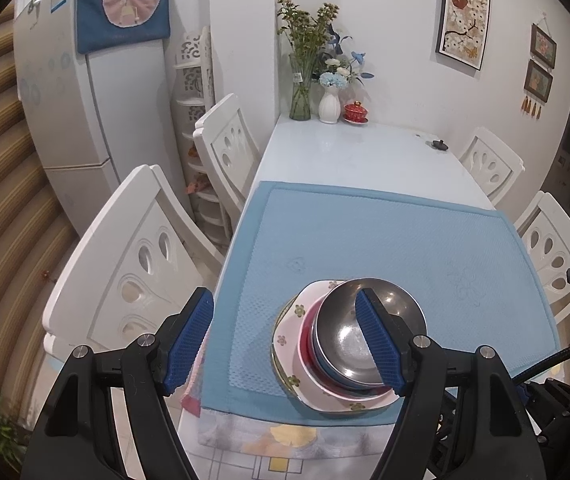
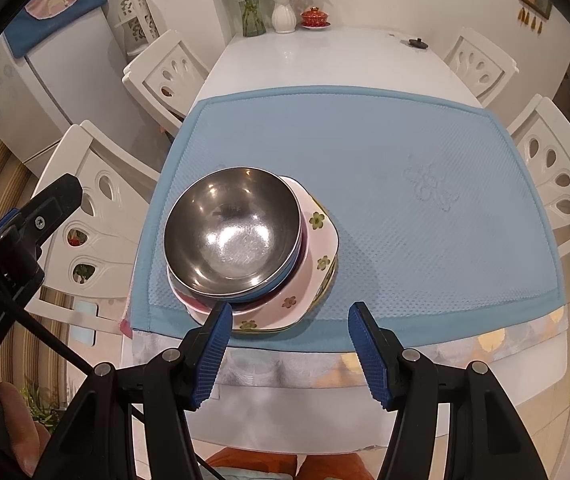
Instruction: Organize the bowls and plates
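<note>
Neatly, a steel bowl (image 2: 232, 232) tops stacked plates (image 2: 317, 256) on the blue mat (image 2: 425, 184).

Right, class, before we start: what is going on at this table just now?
A person holds a gripper in each hand above a blue mat on a white dining table. The dishes are already stacked: a steel bowl sits on top of other bowls, on a flowered plate. The left gripper and the right gripper are both open and hold nothing.
</note>
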Demonstrator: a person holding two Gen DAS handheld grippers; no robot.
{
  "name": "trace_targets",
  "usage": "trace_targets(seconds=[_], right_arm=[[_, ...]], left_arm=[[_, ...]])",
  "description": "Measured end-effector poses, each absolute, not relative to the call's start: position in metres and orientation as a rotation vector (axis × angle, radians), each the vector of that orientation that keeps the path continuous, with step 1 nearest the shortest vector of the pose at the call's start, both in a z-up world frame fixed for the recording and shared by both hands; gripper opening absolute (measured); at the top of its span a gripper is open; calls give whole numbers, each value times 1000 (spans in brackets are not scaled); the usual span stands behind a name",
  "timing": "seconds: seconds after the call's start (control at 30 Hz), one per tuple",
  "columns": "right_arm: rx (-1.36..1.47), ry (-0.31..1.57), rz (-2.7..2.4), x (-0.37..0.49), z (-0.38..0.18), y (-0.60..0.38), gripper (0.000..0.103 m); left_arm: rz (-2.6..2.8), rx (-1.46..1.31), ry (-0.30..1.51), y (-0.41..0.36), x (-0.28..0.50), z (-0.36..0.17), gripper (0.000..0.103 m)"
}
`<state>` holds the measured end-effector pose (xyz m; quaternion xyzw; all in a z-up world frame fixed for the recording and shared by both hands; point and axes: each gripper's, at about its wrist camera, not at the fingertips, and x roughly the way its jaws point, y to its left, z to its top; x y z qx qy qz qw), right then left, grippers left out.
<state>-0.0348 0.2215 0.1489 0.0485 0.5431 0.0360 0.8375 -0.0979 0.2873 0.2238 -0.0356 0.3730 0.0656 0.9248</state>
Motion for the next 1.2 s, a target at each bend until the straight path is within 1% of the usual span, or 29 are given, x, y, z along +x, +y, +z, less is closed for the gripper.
trace_targets(seconds=[0.47,0.7,1.2], right_arm=[[113,1159,85,-23,143,226,58],[106,1155,96,-16,142,236,58],[123,1175,78,-6,134,239,58]], left_arm=[[140,-67,763,295,-86,224,72],[133,-130,758,308,-80,220,72],[127,-65,768,303,-65,215,72]])
